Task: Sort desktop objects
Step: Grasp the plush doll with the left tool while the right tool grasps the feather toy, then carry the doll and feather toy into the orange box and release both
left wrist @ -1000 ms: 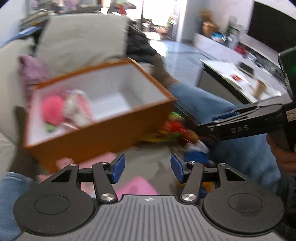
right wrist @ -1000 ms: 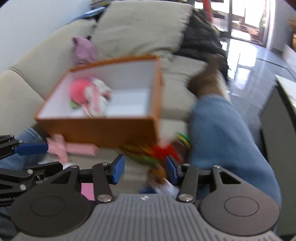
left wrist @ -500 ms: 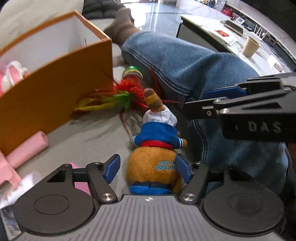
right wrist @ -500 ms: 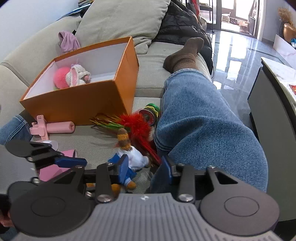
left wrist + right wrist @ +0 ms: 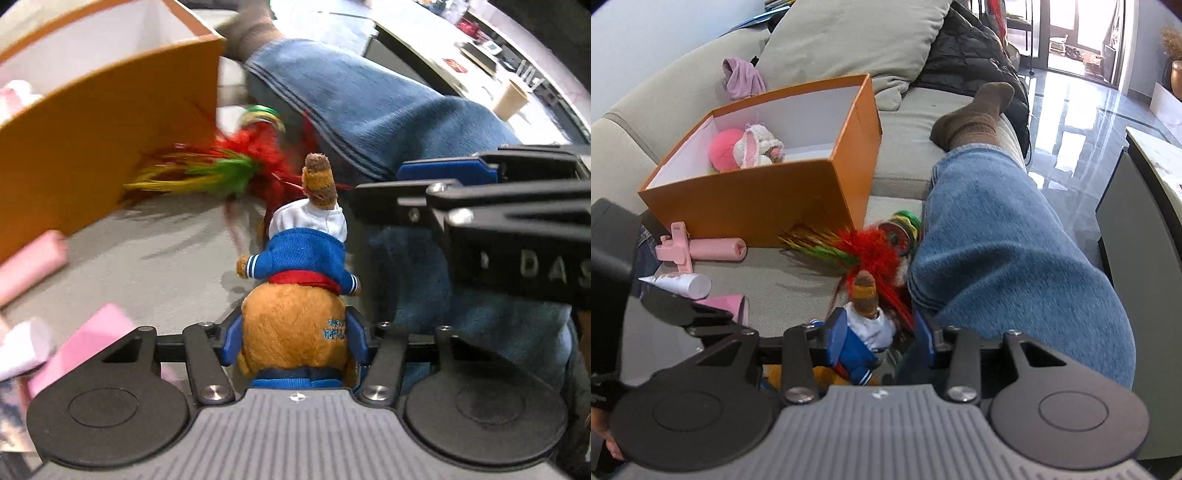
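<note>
The plush bear [image 5: 295, 325] in its blue jacket lies on the sofa seat [image 5: 783, 284] beside the person's jeans-clad leg [image 5: 1004, 258], the left gripper [image 5: 295, 341] closing its blue pads against the bear's brown body. The right gripper [image 5: 882, 338] stands released over the bear's upper half. A feather toy [image 5: 849, 251] lies against the orange box [image 5: 757, 199], farther back.

We can read the raised letters "DAS" on the black body of the right gripper [image 5: 491, 192], at about three o'clock in the left wrist view. On the brown plush toy [image 5: 295, 332], toward five o'clock from the centre, we see small blue embroidered lettering on its rounded body, but it is too small and curved for us to read.
</note>
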Tool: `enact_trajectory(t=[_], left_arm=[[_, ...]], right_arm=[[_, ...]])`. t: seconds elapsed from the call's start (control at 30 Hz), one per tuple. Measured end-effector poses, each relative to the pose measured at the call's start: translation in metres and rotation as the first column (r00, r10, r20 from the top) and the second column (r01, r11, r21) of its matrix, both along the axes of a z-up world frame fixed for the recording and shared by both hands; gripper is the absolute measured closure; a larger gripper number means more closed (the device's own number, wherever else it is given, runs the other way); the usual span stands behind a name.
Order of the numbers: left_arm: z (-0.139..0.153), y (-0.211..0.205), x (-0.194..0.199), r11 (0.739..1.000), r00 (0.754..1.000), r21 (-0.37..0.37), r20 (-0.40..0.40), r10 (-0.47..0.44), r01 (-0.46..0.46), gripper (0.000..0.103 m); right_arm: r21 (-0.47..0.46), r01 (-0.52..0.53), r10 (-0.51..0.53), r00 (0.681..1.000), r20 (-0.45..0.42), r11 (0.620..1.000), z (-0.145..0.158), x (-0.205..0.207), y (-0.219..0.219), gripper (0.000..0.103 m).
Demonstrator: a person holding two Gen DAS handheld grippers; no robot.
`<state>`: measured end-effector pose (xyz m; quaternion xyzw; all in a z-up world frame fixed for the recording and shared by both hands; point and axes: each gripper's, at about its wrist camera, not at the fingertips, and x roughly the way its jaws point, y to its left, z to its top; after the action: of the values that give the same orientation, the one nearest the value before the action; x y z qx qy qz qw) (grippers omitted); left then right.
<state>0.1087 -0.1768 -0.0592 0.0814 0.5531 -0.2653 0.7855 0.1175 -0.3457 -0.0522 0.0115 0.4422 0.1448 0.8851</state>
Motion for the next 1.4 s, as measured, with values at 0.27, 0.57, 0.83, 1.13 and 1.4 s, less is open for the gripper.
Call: enact_trajectory(t=[0.27, 0.57, 0.83, 1.13, 1.4], left_arm=[[0.039, 0.067, -0.005, 0.985, 0.978, -0.007, 0.116, 0.173, -0.174, 0.039], [0.065, 0.111, -0.004, 0.955, 0.939, -0.040, 0.176, 0.296, -0.293, 0.039], [0.072, 0.119, 0.004, 0.949, 0.934, -0.072, 0.170, 0.316, -0.308, 0.039], [0.103, 0.135, -0.008, 0.942, 0.918, -0.130, 0.216, 0.333, -0.311, 0.039], [0.153, 0.165, 0.016, 0.934, 0.887, -0.139, 0.293, 0.357, -0.330, 0.039]], right_arm=[[-0.029, -0.060, 0.060, 0.998, 0.000, 0.998, -0.002, 0.032, 0.028, 0.060], [-0.142, -0.109, 0.097, 0.992, -0.085, 0.984, -0.038, 0.080, 0.062, 0.059], [-0.194, -0.105, 0.090, 0.992, -0.084, 0.975, -0.053, 0.096, 0.071, 0.094], [-0.204, -0.066, 0.077, 0.996, 0.046, 0.977, -0.001, 0.053, 0.062, 0.103], [-0.108, -0.133, 0.150, 0.974, 0.170, 0.985, 0.075, 0.013, 0.062, 0.103]])
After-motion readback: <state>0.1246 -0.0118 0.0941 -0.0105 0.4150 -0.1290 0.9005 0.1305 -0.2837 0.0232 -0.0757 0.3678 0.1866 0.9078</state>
